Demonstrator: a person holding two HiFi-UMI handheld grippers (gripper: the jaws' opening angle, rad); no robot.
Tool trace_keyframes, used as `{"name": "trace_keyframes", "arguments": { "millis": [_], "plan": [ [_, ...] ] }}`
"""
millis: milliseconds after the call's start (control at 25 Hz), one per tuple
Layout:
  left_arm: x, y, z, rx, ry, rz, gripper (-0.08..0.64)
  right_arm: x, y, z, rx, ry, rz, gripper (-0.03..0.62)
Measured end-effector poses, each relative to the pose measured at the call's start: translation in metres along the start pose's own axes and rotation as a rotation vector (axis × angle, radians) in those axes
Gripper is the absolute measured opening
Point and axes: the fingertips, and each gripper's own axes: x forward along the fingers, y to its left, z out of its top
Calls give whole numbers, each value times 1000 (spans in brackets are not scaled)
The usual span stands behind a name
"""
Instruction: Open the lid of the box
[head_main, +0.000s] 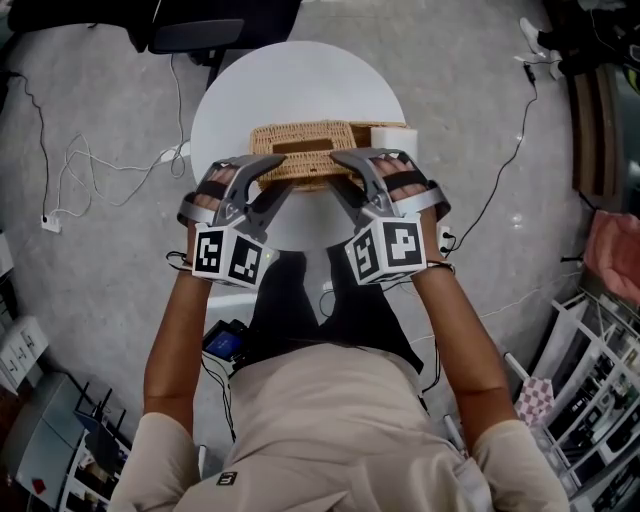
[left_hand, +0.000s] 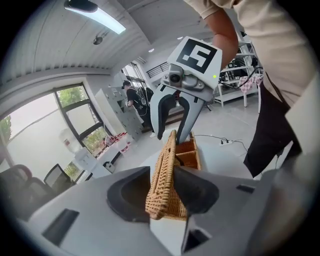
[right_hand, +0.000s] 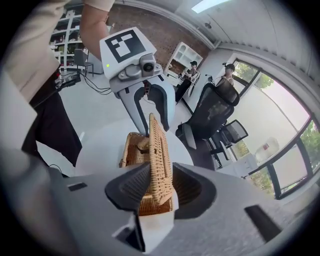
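Now | left gripper (head_main: 268, 172), right gripper (head_main: 352, 165) both clamped on wicker lid (head_main: 300, 150) | box (right_hand: 131, 150) on round table (head_main: 300, 80) | office chair (right_hand: 212, 107) beyond

Round white table (head_main: 300, 80) standing on grey floor (head_main: 90, 120), 1 woven box (head_main: 300, 140) sitting on its near half, white power strip (head_main: 172, 155) and loose cables (head_main: 90, 165) lying on floor beside table

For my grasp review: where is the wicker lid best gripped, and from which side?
Its free near edge, toward each end, from the person's side: the wicker lid is a thin panel that seems hinged at the far side, so jaws straddle it. The left gripper and right gripper clamp there.
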Motion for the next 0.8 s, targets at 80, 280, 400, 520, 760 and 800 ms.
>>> {"name": "trace_keyframes", "arguments": {
  "millis": [80, 280, 400, 520, 760, 800],
  "plan": [
    [-3, 8, 2, -6, -5, 23, 107, -2, -8, 3, 3, -4, -12, 99],
    [-11, 26, 8, -15, -3, 61, 71, -4, -22, 8, 4, 2, -27, 47],
    [-13, 34, 13, -7, 7, 70, 71, -7, -31, 9, 16, 6, -36, 37],
    [-17, 42, 19, -4, 10, 80, 67, -10, -39, 10, 27, 13, -45, 38],
    [-23, 56, 24, 5, 4, 107, 66, -11, -55, 8, 36, 32, -54, 39],
    [-24, 58, 26, 6, 2, 111, 66, -11, -58, 8, 38, 36, -56, 40]
  ]
}}
